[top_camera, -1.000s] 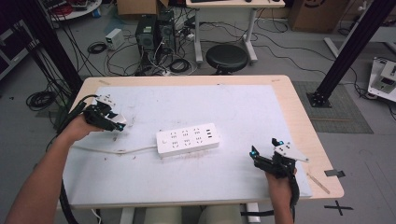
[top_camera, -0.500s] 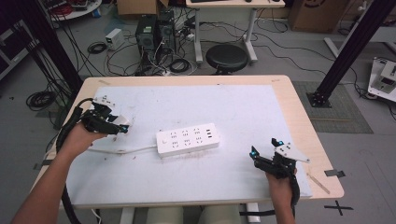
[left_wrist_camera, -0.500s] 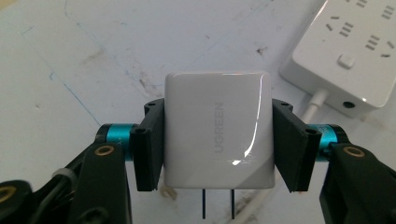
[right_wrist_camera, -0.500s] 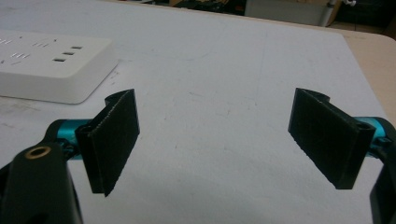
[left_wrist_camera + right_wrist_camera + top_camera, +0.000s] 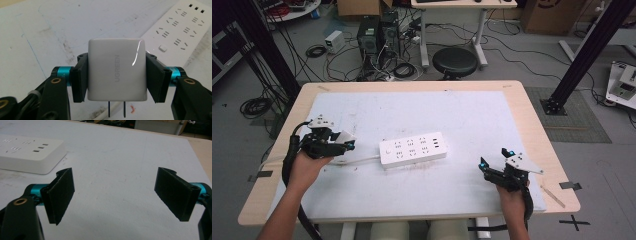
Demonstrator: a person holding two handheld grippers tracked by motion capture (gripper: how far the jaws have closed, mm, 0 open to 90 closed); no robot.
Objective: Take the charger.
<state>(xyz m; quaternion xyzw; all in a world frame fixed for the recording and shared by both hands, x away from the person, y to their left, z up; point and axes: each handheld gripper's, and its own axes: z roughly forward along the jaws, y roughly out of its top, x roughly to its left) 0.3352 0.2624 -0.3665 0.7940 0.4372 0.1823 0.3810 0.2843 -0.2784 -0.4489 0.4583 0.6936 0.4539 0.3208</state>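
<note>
A white power strip (image 5: 413,148) lies in the middle of the white mat, its cord running left. My left gripper (image 5: 346,141) hovers left of the strip, shut on a white UGREEN wall charger (image 5: 116,69). The charger's two prongs point toward the camera, and both pads clamp its sides. In the left gripper view the power strip (image 5: 180,32) lies beyond at the upper right. My right gripper (image 5: 494,158) rests near the mat's front right, jaws wide open with nothing between them. The strip's end (image 5: 27,155) shows at the upper left of the right gripper view.
The white mat (image 5: 472,120) covers most of the wooden table (image 5: 537,130). Black tape marks sit on the right table edge (image 5: 570,185). Behind the table stand a round stool (image 5: 455,62), computer towers and tangled floor cables.
My left gripper has carried the charger right and toward the table's front, closer to the power strip. The right gripper has stayed put.
</note>
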